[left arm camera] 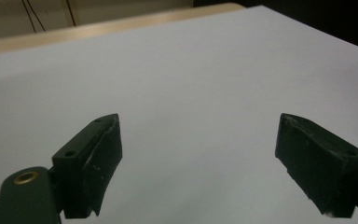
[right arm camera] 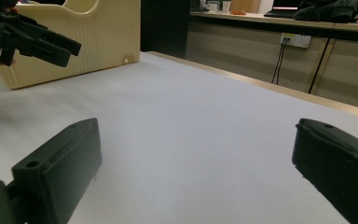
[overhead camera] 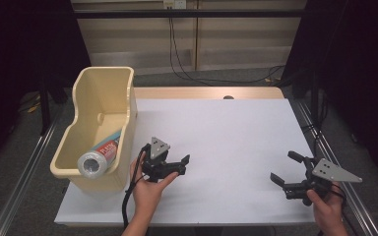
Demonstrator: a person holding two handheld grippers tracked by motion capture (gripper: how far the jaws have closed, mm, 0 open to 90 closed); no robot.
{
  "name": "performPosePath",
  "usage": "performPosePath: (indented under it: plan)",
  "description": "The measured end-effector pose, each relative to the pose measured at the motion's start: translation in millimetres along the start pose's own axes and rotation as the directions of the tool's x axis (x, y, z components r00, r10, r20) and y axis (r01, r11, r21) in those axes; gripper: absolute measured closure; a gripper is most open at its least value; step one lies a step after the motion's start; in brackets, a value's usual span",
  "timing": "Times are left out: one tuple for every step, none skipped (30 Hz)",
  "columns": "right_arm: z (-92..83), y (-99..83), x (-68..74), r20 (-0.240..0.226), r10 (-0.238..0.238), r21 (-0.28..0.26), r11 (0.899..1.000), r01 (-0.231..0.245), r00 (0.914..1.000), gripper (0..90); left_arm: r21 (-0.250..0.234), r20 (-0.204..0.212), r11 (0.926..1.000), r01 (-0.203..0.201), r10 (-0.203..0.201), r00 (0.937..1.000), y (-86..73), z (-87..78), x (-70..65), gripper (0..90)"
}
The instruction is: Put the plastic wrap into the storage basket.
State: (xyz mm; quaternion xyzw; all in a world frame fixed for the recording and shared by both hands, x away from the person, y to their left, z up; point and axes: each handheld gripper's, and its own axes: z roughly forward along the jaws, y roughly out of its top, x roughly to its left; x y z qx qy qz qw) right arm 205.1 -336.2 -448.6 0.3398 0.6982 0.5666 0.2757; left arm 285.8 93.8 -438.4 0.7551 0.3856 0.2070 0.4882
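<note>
A cream plastic bin [overhead camera: 130,110] stands at the table's left edge. Inside it a bottle [overhead camera: 100,156] with a red and blue label lies tilted, its round white end toward the near rim. Just right of the bin's near corner, a hand holds my left gripper [overhead camera: 170,158] low over the white table top; its jaws stand open with nothing between them [left arm camera: 198,126]. Near the front right corner, the other hand holds my right gripper [overhead camera: 283,166], also open and empty [right arm camera: 196,135]. The right gripper view takes in the left gripper [right arm camera: 70,52] in front of the bin [right arm camera: 93,42].
A white sheet [overhead camera: 226,132] covers the table, with a wooden strip [overhead camera: 202,92] along the far edge. Metal rails [overhead camera: 24,172] run down both sides. Cables [overhead camera: 187,73] hang by the panelled wall behind the table.
</note>
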Motion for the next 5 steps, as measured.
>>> performPosePath:
  plan:
    - [0.0, -0.1, 0.1, 0.0, 0.002, 0.001, 1.0, -0.002, 1.0, 0.9, 0.001, 0.01, 1.0, 0.01, -0.01, 0.9999, -2.4, 0.1, 0.4, 14.2]
    - [0.2, -0.1, 0.2, 0.0, 0.003, 0.0, 1.0, -0.003, 1.0, 0.9, 0.0, 0.008, 1.0, 0.006, -0.006, 1.0, -4.0, 0.2, 0.7, 14.2]
    - [0.3, -0.1, 0.3, 0.0, 0.003, 0.001, 1.0, -0.003, 1.0, 0.9, -0.006, 0.005, 1.0, 0.001, -0.001, 1.0, -6.2, -0.1, 0.4, 14.2]
    - [0.5, -0.2, 0.3, 0.0, 0.002, 0.002, 1.0, -0.002, 1.0, 0.9, -0.012, 0.009, 0.9999, -0.002, 0.002, 1.0, -7.5, -0.3, 0.6, 14.2]
    - [0.7, -0.2, 0.5, -0.001, 0.001, 0.002, 1.0, -0.001, 1.0, 0.9, -0.014, 0.007, 0.9999, -0.002, 0.002, 1.0, -8.4, -0.3, 0.4, 14.2]
